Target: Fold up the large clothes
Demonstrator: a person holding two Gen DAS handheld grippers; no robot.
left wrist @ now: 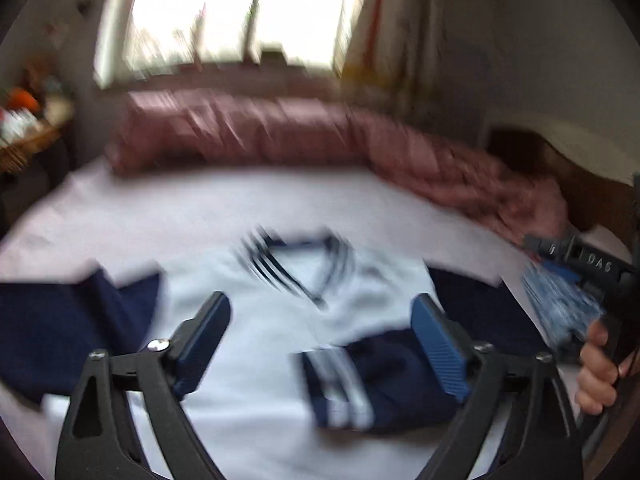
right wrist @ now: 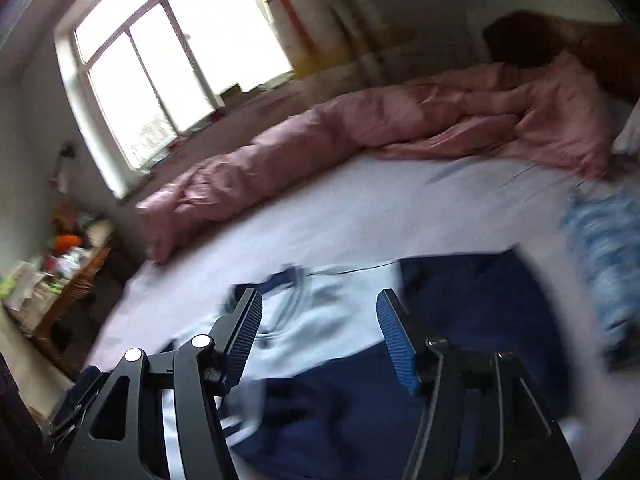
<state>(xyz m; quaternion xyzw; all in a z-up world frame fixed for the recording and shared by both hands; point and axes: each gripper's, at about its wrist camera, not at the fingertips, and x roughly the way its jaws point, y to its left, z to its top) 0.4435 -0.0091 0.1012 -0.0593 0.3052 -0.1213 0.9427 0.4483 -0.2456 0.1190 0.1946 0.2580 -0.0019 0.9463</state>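
A white jersey (left wrist: 276,320) with navy sleeves and dark collar stripes lies flat on the pale bed sheet (left wrist: 200,208). One navy sleeve (left wrist: 396,368) with white cuff stripes is folded in over the white body; the other sleeve (left wrist: 60,320) lies spread out to the left. My left gripper (left wrist: 320,304) hovers over the jersey, open, with nothing between its fingers. My right gripper (right wrist: 319,300) is also open above the jersey (right wrist: 320,332), beside its navy part (right wrist: 460,304). In the left wrist view the right gripper's body (left wrist: 584,264) shows at the right edge, held by a hand (left wrist: 596,368). Both views are blurred.
A crumpled pink duvet (right wrist: 320,128) runs along the far side of the bed under the window (right wrist: 172,52). A blue-and-white patterned cloth (right wrist: 604,248) lies at the right of the sheet. A cluttered wooden side table (right wrist: 60,276) stands at the left.
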